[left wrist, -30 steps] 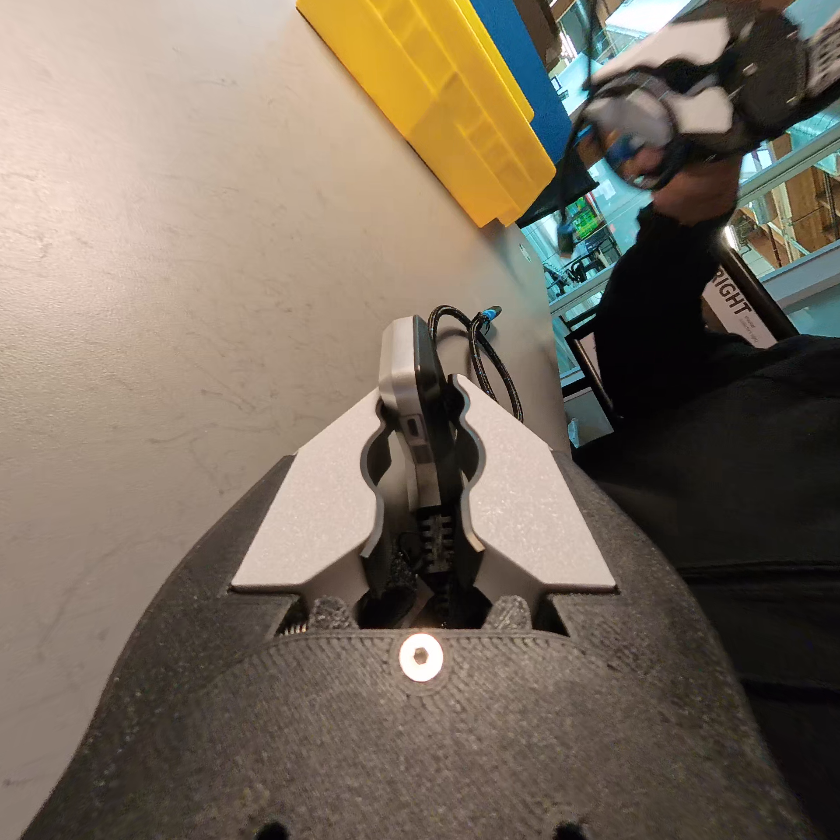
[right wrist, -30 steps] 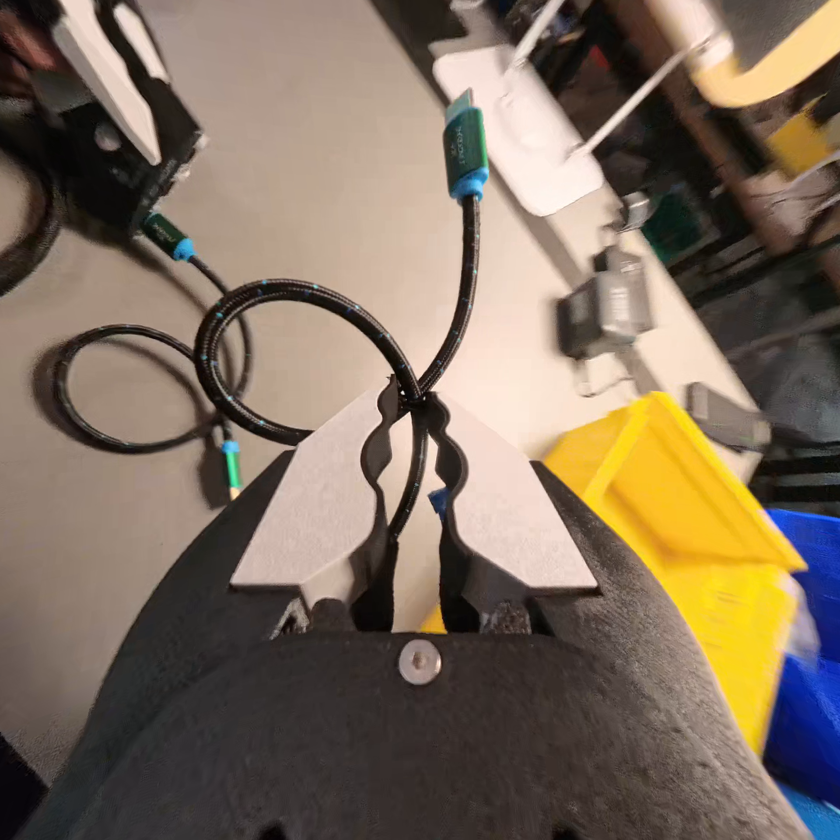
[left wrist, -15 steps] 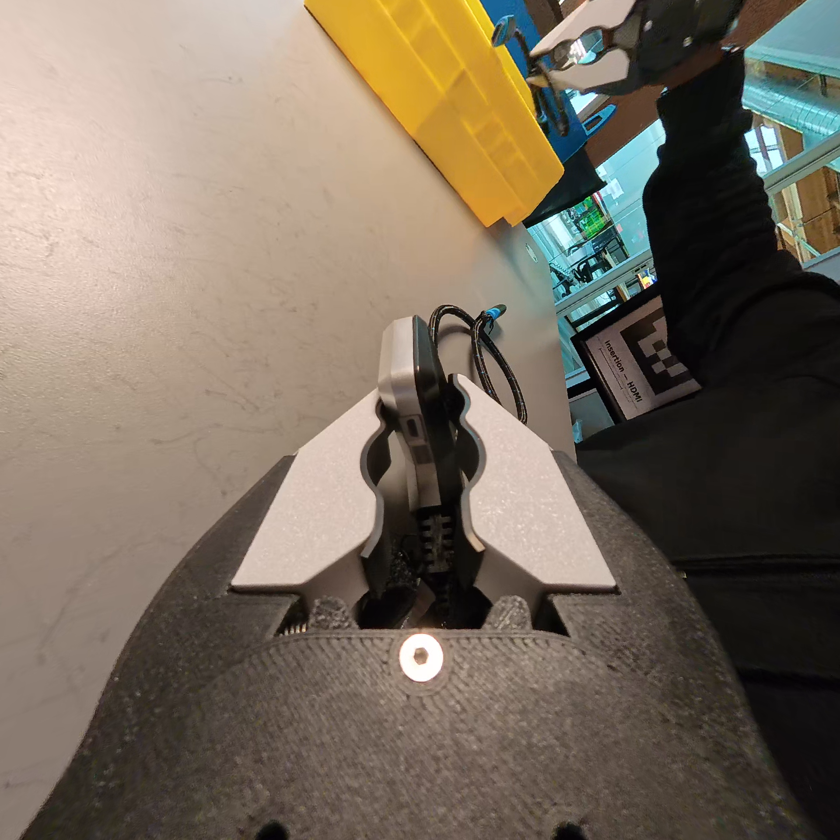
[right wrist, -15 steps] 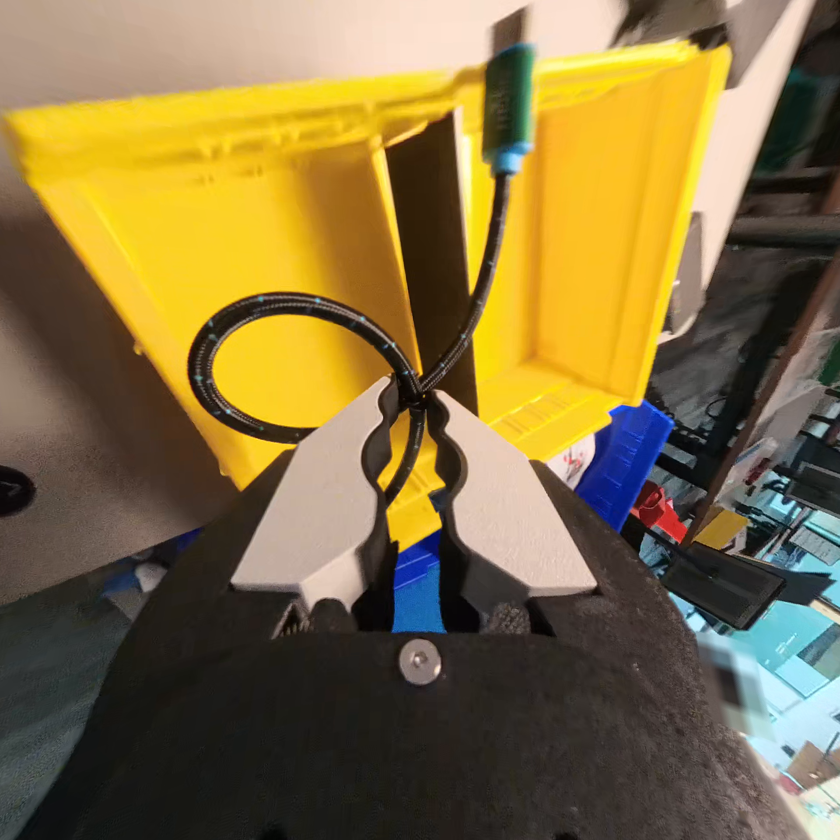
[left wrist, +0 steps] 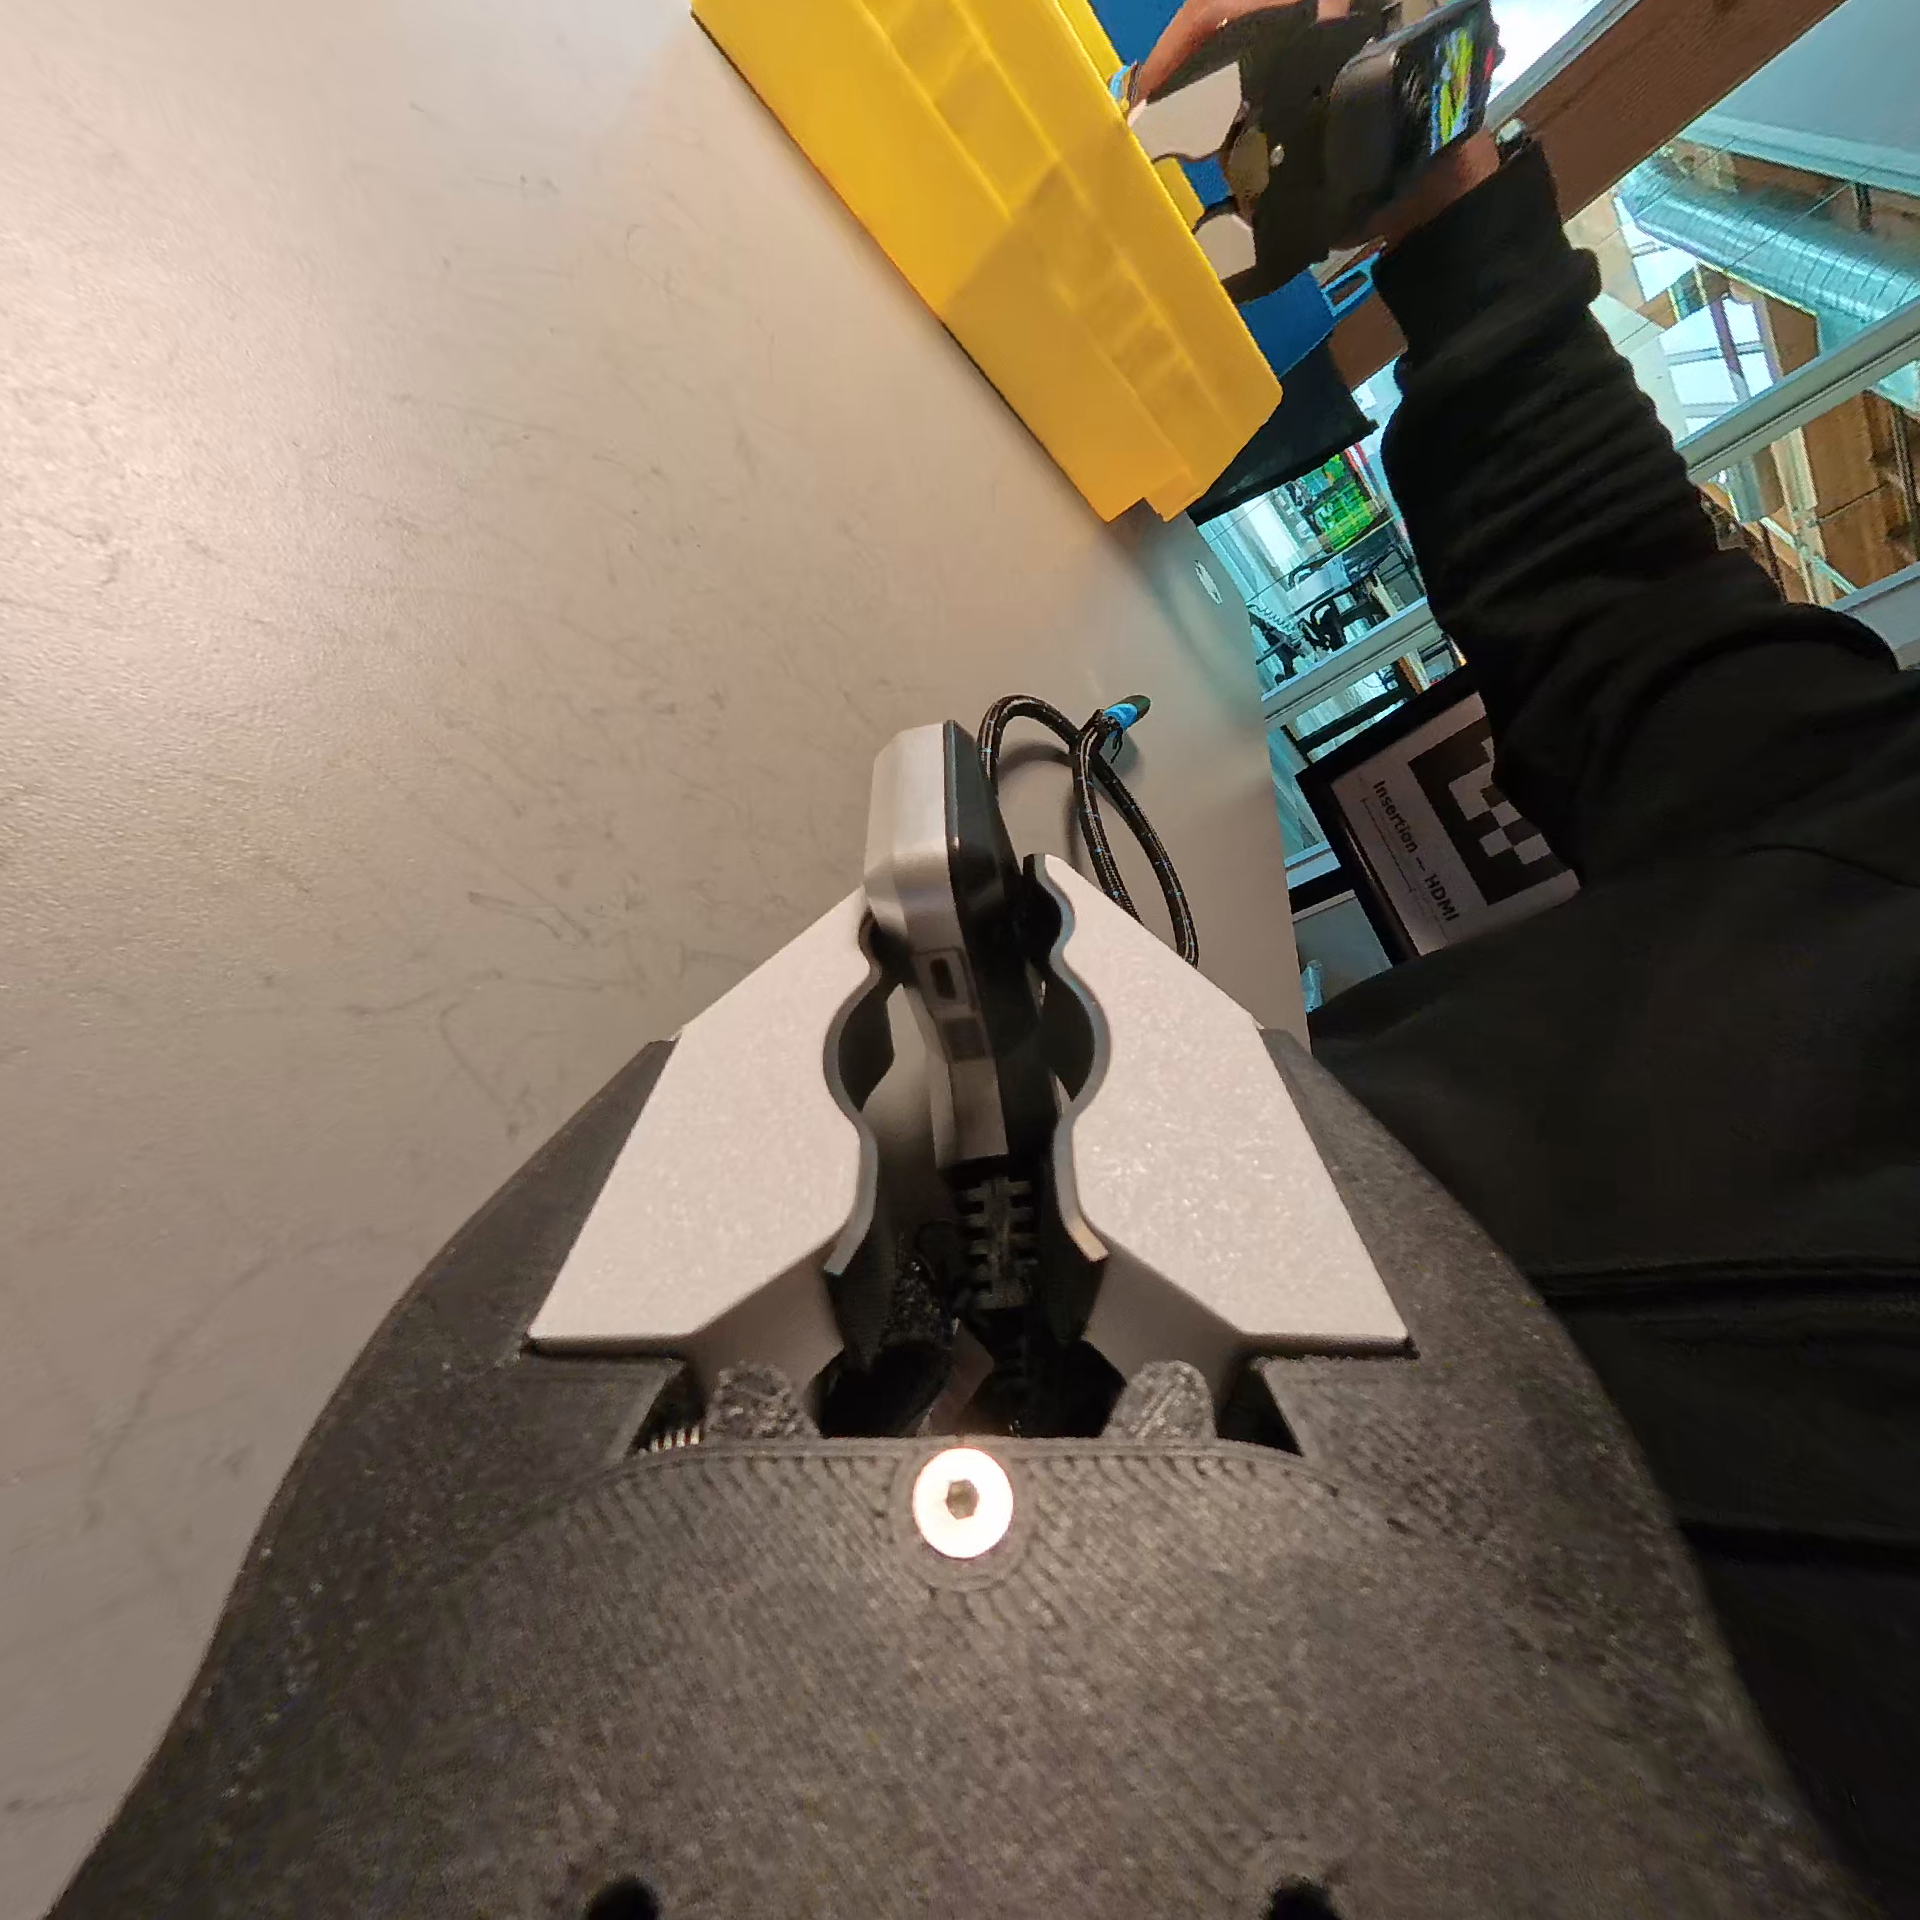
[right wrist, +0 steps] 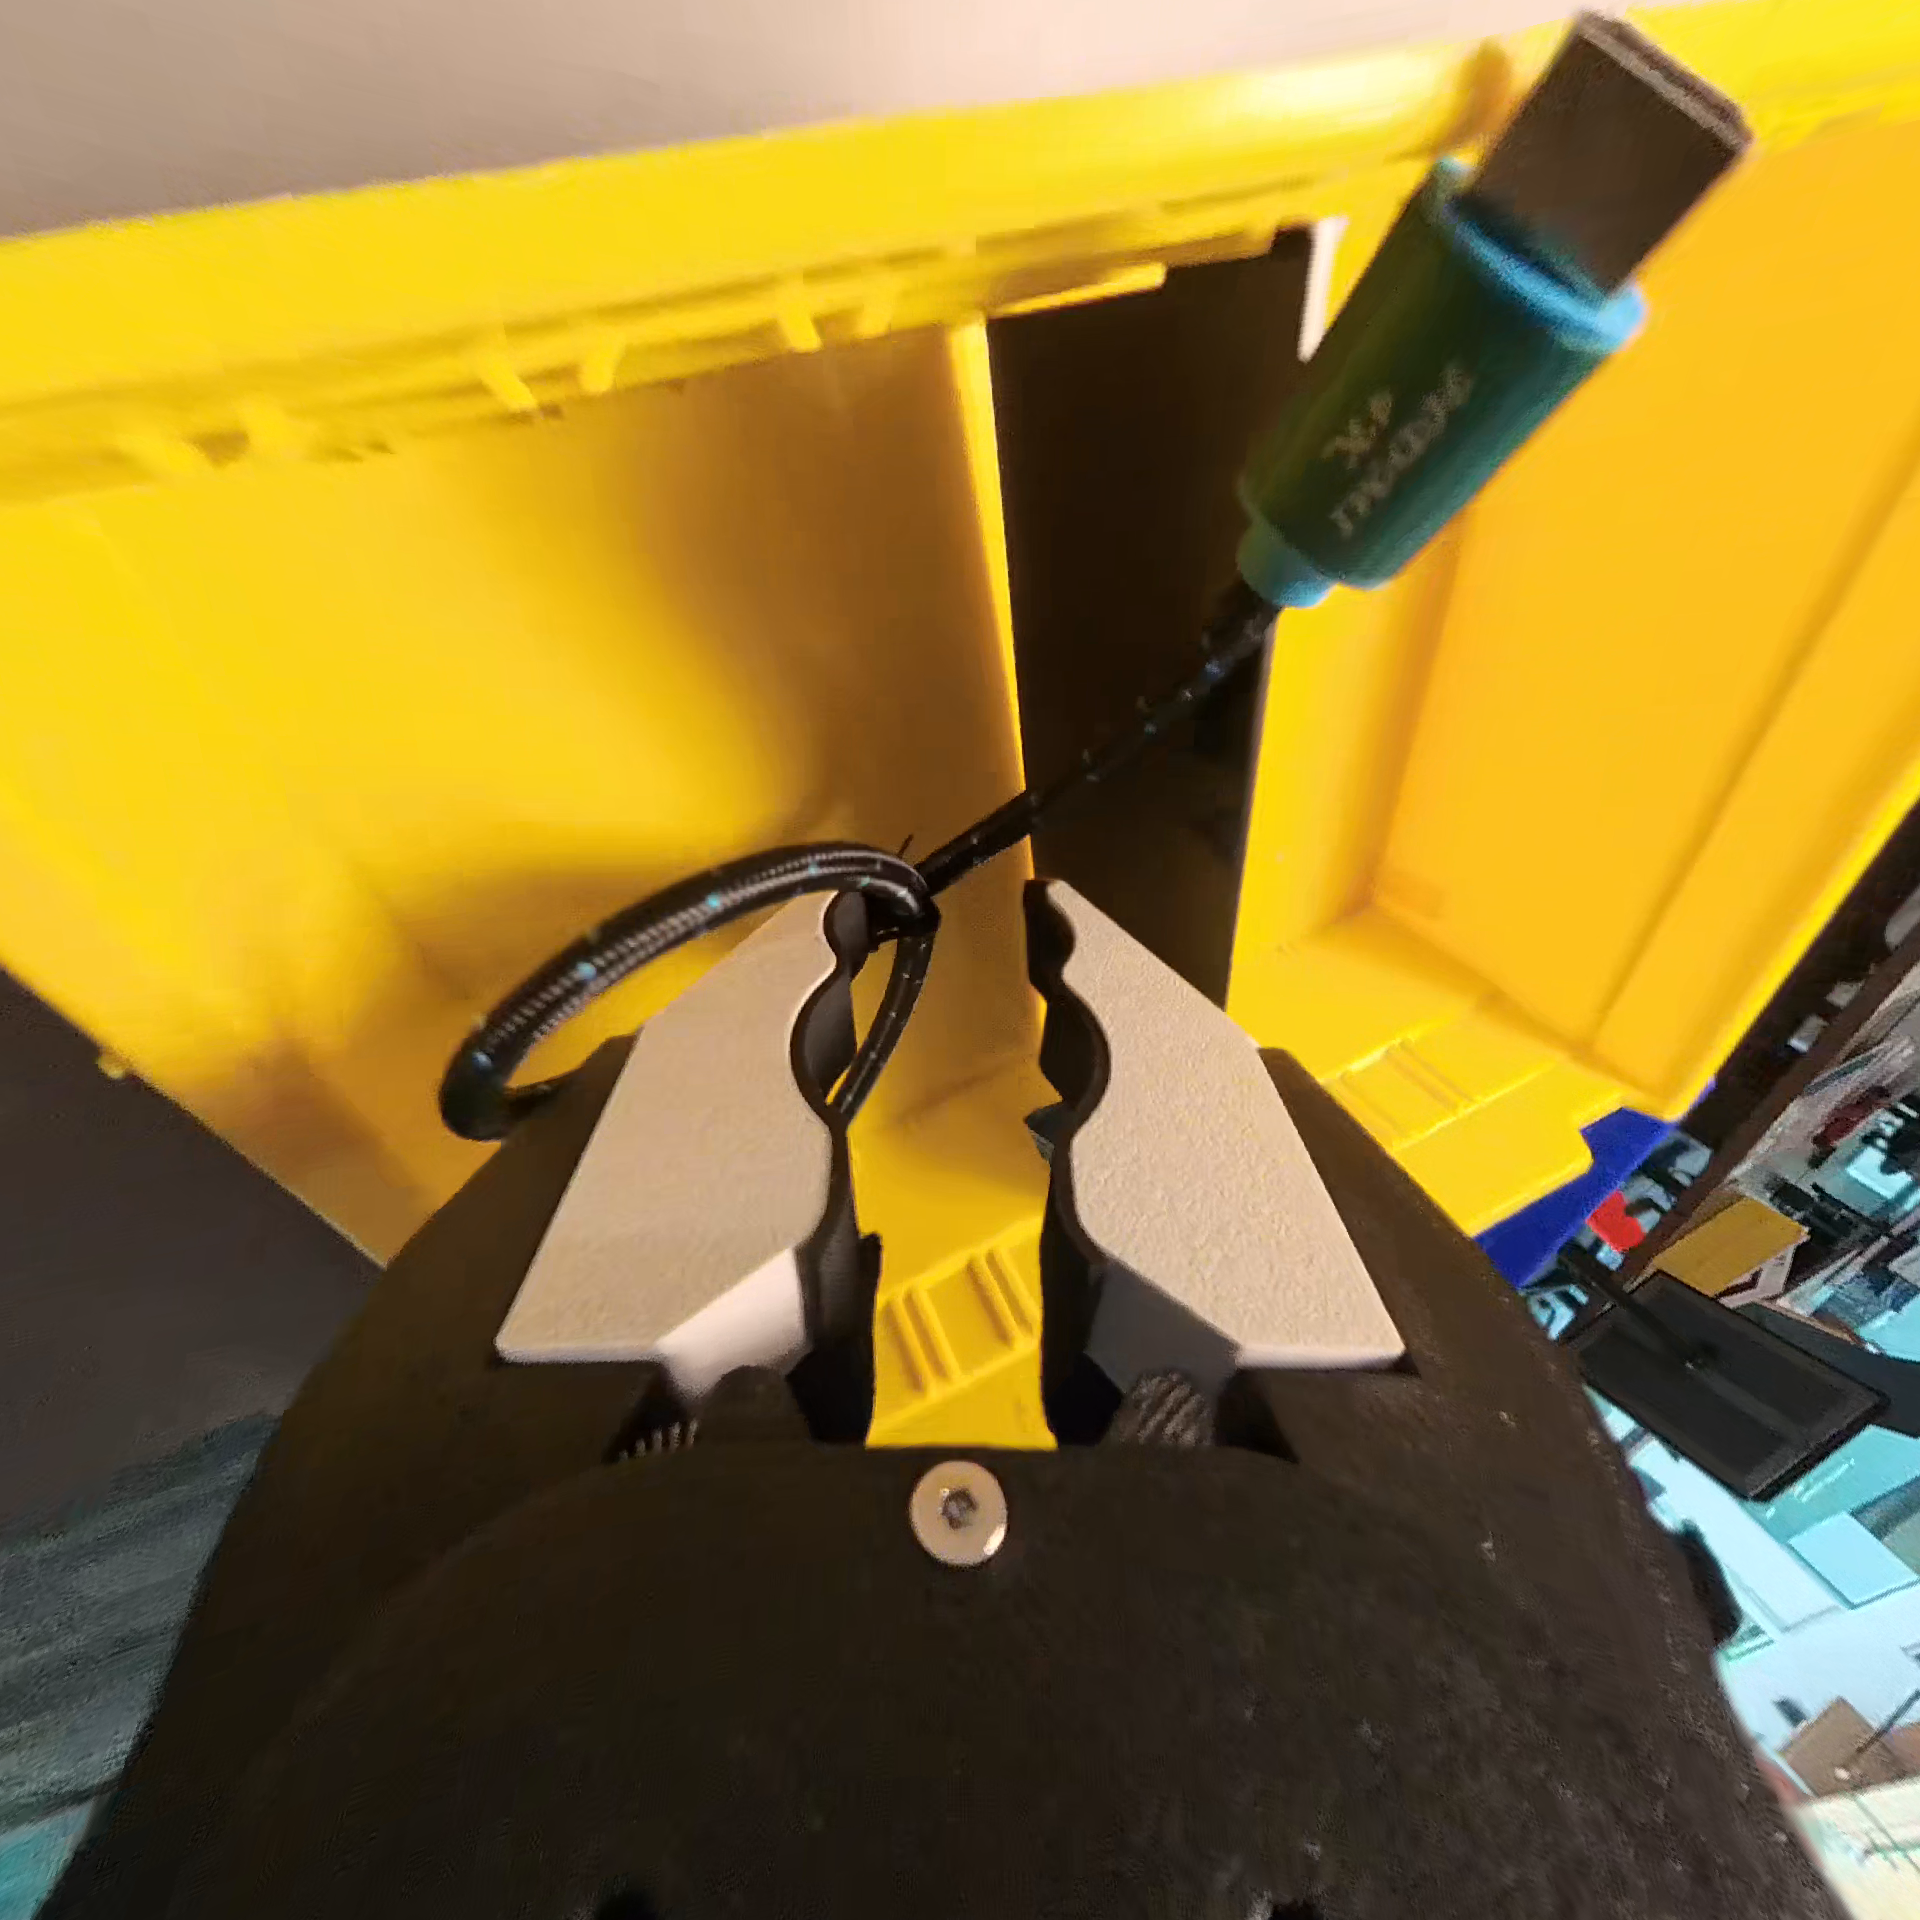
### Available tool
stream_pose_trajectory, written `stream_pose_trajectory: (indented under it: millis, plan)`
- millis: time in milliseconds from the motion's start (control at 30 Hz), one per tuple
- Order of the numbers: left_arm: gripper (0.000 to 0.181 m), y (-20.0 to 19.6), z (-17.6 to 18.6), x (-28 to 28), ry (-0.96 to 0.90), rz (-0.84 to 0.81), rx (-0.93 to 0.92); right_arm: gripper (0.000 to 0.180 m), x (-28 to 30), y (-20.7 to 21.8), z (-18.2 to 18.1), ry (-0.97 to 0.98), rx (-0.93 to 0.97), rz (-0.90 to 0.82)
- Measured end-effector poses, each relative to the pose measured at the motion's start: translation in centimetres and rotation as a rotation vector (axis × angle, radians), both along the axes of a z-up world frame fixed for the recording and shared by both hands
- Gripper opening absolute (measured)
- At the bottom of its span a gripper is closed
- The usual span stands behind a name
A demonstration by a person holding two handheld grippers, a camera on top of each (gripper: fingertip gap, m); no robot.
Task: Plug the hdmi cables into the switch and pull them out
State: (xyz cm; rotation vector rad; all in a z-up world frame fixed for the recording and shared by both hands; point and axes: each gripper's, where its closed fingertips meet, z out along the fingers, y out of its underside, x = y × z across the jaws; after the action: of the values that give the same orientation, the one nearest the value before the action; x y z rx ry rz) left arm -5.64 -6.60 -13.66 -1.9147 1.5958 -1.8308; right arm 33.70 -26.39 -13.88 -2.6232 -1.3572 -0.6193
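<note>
My left gripper (left wrist: 951,894) is shut on the switch (left wrist: 920,821), a flat silver and black box held on edge just above the table. A black braided HDMI cable (left wrist: 1132,831) with a green and blue plug (left wrist: 1127,712) lies coiled on the table behind it. My right gripper (right wrist: 940,899) is open over the yellow bin (right wrist: 520,623). A second braided cable (right wrist: 644,935) still hangs against its left finger (right wrist: 727,1091); the right pad stands clear of it. That cable's green plug (right wrist: 1382,447) points up to the right. The right gripper also shows far off in the left wrist view (left wrist: 1216,135).
The yellow bin (left wrist: 997,229) stands at the table's far edge and has a black divider (right wrist: 1122,623) inside. A blue bin (right wrist: 1621,1174) sits beside it. A person's black sleeve (left wrist: 1558,520) reaches across on the right. A printed marker card (left wrist: 1455,831) stands by the table edge. Spacing between my two grippers at the tips: around 45 cm.
My right gripper carried its cable from over the table to above the yellow bin, then opened; the cable slipped loose and its plug swung right. The left gripper and switch stayed still.
</note>
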Motion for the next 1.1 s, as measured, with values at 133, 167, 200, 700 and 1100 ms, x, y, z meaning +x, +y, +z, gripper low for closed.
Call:
stream_pose_trajectory:
  millis: [133, 167, 200, 700, 1100]
  plan:
    - [0.023, 0.0, 0.0, 0.0, -0.002, 0.001, 0.001, 0.035, 1.1, -0.4, 2.5, -0.071, 0.029, -0.034]
    - [0.023, 0.0, 0.0, 0.0, -0.002, 0.002, 0.002, 0.036, 1.2, -0.6, 3.2, -0.08, 0.039, -0.046]
    - [0.023, 0.0, 0.0, 0.0, -0.002, 0.002, 0.002, 0.038, 1.1, -0.7, 3.9, -0.082, 0.054, -0.055]
    - [0.023, 0.1, 0.1, 0.1, -0.007, 0.013, 0.007, 0.038, -1.4, 0.7, 8.0, -0.082, 0.2, -0.205]
    - [0.023, 0.2, 0.1, 0.1, -0.005, 0.013, 0.005, 0.018, 1.3, 0.6, 3.9, -0.004, 0.131, -0.128]
